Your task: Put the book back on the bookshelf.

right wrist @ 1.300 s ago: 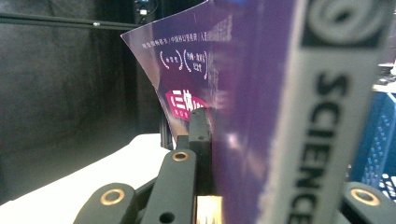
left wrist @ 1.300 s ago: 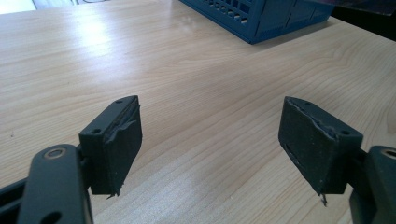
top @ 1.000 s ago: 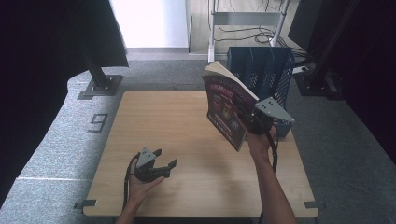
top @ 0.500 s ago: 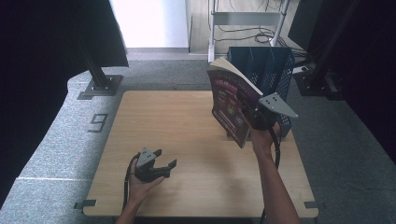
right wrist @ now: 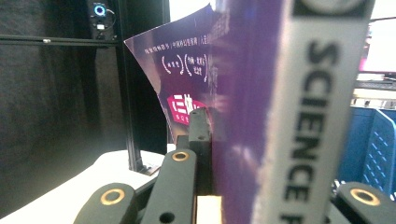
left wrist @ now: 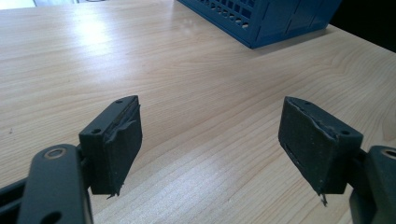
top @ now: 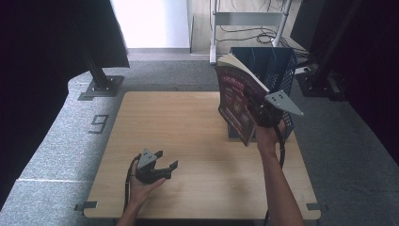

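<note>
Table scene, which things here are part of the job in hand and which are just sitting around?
In the job:
- book, purple, held upright off the table
- right gripper, shut on the book
- blue rack, right behind the book

Just about:
- left gripper, open, resting on the table
- metal stand on the floor beyond
- black post at far left

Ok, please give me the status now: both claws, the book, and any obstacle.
Right claw shut on purple paperback book, held upright beside blue plastic file rack. Left claw open, low over wooden table. Nothing in the way.
</note>
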Tool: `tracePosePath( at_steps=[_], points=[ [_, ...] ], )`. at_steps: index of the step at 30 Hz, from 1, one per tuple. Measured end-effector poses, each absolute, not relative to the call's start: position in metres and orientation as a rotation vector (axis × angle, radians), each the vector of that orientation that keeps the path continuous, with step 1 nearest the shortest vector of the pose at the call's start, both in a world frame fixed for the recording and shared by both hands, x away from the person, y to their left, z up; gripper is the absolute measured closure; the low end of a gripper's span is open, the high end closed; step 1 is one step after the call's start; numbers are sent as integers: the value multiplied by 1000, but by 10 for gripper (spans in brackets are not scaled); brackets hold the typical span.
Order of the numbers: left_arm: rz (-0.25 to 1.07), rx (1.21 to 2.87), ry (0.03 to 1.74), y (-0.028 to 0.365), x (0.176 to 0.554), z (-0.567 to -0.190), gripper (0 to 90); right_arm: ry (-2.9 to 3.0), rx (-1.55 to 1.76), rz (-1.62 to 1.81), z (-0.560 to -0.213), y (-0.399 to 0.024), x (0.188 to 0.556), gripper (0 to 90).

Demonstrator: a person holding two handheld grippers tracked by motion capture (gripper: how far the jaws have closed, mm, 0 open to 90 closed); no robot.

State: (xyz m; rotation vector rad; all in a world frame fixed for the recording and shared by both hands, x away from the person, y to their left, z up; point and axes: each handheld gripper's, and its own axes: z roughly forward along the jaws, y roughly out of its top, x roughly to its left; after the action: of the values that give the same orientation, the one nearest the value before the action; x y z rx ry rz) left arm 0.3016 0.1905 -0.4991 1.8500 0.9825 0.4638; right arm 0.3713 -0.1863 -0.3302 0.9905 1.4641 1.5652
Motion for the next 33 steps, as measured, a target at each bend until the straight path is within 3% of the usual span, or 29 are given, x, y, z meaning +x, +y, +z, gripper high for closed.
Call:
tracePosePath(
  at_steps=[33],
  points=[
    [452, 1846, 977, 189, 301, -499, 231, 1369, 1088, 1490, -336, -209, 399, 815]
  ],
)
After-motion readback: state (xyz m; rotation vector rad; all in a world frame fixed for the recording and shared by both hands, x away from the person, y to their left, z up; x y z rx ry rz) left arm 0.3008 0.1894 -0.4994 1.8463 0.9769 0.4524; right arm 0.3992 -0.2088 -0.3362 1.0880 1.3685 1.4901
